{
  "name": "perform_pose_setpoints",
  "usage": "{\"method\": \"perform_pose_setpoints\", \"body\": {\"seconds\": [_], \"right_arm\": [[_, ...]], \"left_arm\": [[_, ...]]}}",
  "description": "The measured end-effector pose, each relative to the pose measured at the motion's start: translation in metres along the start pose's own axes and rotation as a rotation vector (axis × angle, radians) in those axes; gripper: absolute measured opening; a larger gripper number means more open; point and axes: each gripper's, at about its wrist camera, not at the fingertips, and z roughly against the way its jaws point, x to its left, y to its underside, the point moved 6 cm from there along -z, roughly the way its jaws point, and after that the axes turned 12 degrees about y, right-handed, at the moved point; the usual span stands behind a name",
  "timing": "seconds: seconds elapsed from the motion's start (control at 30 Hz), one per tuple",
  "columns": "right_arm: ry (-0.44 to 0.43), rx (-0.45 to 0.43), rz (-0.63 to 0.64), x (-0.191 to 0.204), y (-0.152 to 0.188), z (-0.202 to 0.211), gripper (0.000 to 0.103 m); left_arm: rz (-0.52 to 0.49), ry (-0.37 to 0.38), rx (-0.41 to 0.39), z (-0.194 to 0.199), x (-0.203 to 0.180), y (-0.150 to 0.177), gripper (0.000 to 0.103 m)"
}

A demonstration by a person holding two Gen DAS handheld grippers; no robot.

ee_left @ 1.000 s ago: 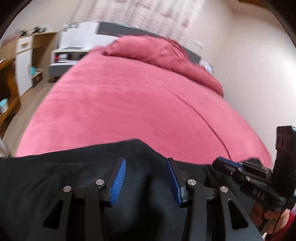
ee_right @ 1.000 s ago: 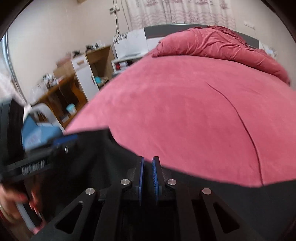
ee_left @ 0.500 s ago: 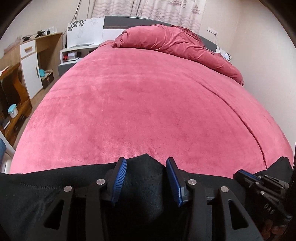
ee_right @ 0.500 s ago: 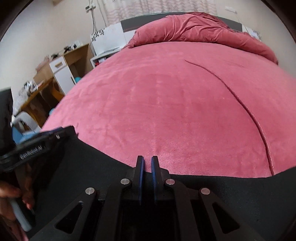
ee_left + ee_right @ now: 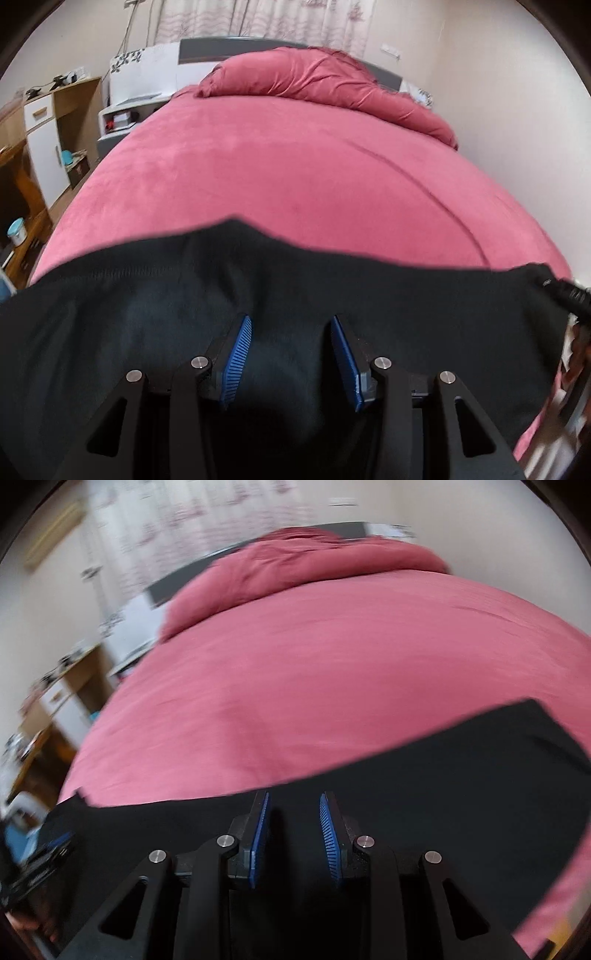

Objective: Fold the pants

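Black pants (image 5: 155, 306) lie spread across the near end of a pink bed (image 5: 295, 177). In the left wrist view my left gripper (image 5: 291, 325) hovers over the dark cloth with its blue pads apart, holding nothing. In the right wrist view the pants (image 5: 461, 771) stretch left to right, and my right gripper (image 5: 293, 801) is open above the cloth near its far edge. The right gripper's tip also shows at the right edge of the left wrist view (image 5: 565, 291).
A pink duvet (image 5: 325, 81) is heaped at the headboard. A wooden cabinet and white drawers (image 5: 40, 125) stand left of the bed. A wall runs along the bed's right side.
My right gripper has opened and let go of the pants. My left gripper has opened wider. The pants' edge now lies farther up the bed, and both cameras have tilted.
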Motion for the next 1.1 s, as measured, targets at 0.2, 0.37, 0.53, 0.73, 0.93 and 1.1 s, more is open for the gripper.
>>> {"method": "perform_pose_setpoints", "body": {"seconds": [0.2,0.37,0.53,0.73,0.93,1.1], "right_arm": [[0.087,0.043,-0.181,-0.099,-0.019,-0.006,0.041],[0.097,0.107,-0.189,-0.119,-0.025,-0.042,0.033],[0.134,0.083,-0.152,-0.116,-0.044,-0.063,0.033],[0.051,0.005,-0.276,-0.140,-0.042,-0.020,0.039],[0.078,-0.033,-0.400,-0.194,-0.007,0.032,0.052],[0.031,0.016,-0.519,-0.220,0.030,0.037,0.065]], "left_arm": [[0.031,0.032,-0.040,0.001,0.006,0.009,0.046],[0.049,0.049,-0.051,0.002,0.008,0.008,0.046],[0.058,0.061,-0.057,0.003,0.010,0.008,0.046],[0.064,0.072,-0.067,0.004,0.010,0.011,0.047],[0.097,0.111,-0.082,0.006,0.016,0.010,0.046],[0.102,0.116,-0.087,0.006,0.016,0.010,0.047]]}}
